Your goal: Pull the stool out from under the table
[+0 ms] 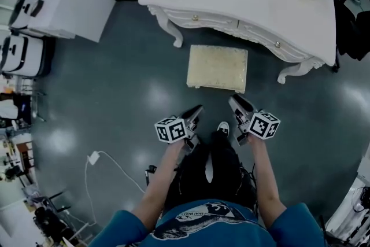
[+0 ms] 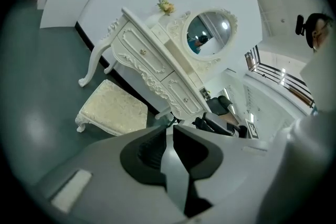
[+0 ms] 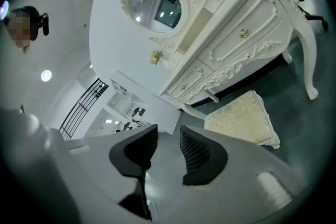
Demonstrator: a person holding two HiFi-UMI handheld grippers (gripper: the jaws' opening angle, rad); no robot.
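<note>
Two grippers sit in front of me, side by side above the dark floor (image 1: 115, 95), both aimed towards the white dressing table (image 1: 243, 3). The left gripper (image 1: 196, 110) has its jaws drawn together with only a sliver between the dark pads (image 2: 149, 150) and nothing caught in it. The right gripper (image 1: 236, 102) has its jaws apart, a clear gap between the ribbed pads (image 3: 195, 152), and holds nothing either. Neither gripper touches anything.

The stool (image 1: 217, 68), with a cream cushion on short white carved legs, stands on the floor just in front of the table, between its two front legs and near the gripper tips but apart from them. From the head view its cushion looks fully clear of the tabletop. Its far edge may tuck slightly under the drawer front, but I cannot be sure from this steep angle.

On the table, the left gripper view shows an oval mirror (image 2: 209, 33) and a small bunch of flowers (image 2: 166, 6). A white cable (image 1: 95, 157) trails across the floor to my left.
</note>
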